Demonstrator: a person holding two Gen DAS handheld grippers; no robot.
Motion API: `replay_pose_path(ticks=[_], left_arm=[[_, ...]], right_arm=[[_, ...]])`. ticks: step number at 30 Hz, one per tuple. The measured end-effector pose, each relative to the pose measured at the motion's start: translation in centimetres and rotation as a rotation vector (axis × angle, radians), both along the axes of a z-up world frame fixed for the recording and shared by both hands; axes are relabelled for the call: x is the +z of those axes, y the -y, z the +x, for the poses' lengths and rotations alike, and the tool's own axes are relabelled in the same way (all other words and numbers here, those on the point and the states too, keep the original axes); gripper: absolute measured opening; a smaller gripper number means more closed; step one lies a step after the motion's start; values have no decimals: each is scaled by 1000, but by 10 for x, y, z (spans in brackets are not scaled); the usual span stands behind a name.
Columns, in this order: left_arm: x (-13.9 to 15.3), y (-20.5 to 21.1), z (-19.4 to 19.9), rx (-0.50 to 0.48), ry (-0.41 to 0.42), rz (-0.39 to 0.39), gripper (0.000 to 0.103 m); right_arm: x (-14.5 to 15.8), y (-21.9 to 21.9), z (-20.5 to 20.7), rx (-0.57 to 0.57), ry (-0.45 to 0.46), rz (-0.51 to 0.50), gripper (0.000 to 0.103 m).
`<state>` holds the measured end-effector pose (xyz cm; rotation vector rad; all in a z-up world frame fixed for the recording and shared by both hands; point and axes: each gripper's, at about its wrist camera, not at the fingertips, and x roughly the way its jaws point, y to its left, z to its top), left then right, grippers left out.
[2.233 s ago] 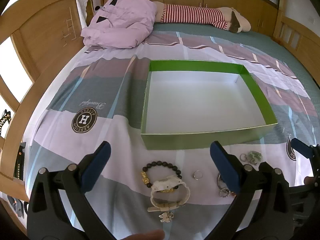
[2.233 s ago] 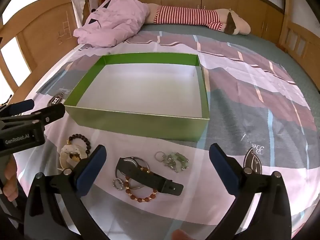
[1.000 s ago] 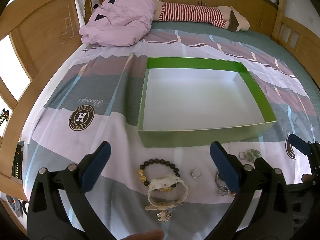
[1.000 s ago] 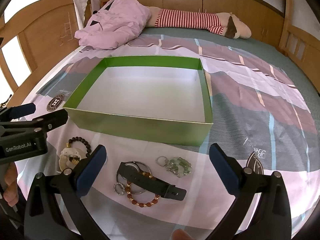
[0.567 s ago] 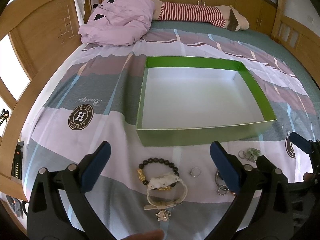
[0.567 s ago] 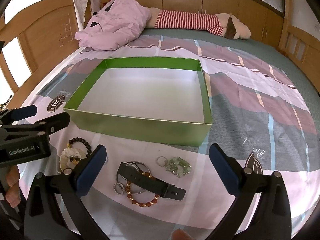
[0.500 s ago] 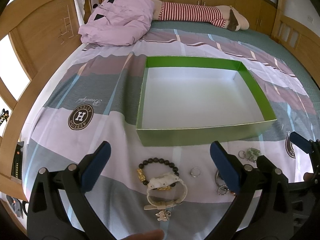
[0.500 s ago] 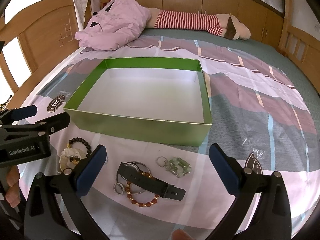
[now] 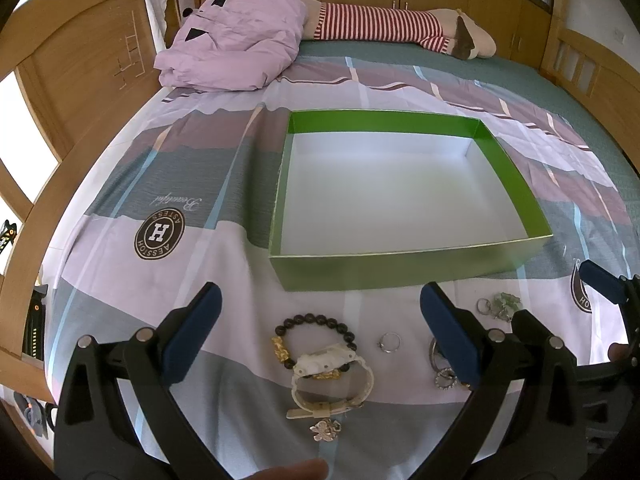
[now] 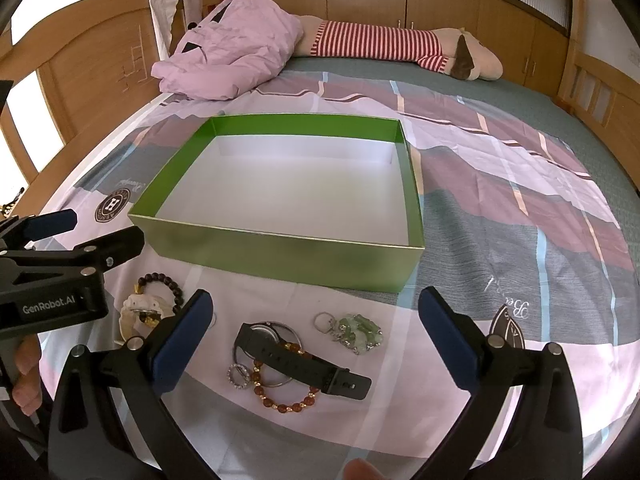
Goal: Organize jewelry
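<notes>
Hovering low over a bed [image 9: 100,216] spread with a striped pink, grey and plum sheet, both claws stand released, gripping nothing. The left claw [image 9: 320,320] spans a small cluster of jewelry: a black bead bracelet [image 9: 316,322] with gold charms, a white watch [image 9: 332,376] lying partly over it, a small silver charm [image 9: 324,430] just below the watch strap, and a thin silver ring [image 9: 389,341] a little to the right.

The right claw [image 10: 316,320] frames a second cluster — a black watch [image 10: 296,360] whose strap lies across an amber bead bracelet [image 10: 288,396] and a thin metal bangle [image 10: 276,360], with a small sparkly ring [image 10: 239,376] touching them on the left. Just beside these, toward the right, sits a pale green stone keychain [image 10: 356,332] with a metal loop.

Beyond both clusters, further up the bed, rests a green box [image 10: 280,256] with a white inside; no jewelry lies in it. All the pieces lie on the sheet near its front wall, apart from it.

In the right wrist view the left claw shows at the left edge, with a hand [image 10: 26,376] gripping its handle; the black bead bracelet and white watch appear just beside it. A fingertip shows at the bottom edge of each view.

At the head of the bed lie a crumpled lilac quilt [image 9: 236,44] and a long plush toy [image 9: 400,28] in red and white stripes — wooden panels stand around the bed.
</notes>
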<state>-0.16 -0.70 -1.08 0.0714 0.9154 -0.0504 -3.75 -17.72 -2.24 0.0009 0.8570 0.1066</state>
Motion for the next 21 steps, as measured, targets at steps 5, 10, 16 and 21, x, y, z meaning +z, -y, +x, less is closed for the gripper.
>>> replay_pose_path(ticks=[5, 10, 16, 21], left_arm=[[0, 1, 0, -2, -2, 3, 101], [-3, 3, -1, -7, -5, 6, 101], [0, -4, 8, -79, -47, -39, 101], [-5, -21, 18, -108, -126, -98, 86]], right_arm=[[0, 0, 0, 0, -1, -3, 102], [0, 0, 0, 6, -2, -4, 102], [-10, 6, 7, 7, -69, -26, 102], [-32, 22, 14, -28, -166, 14, 87]])
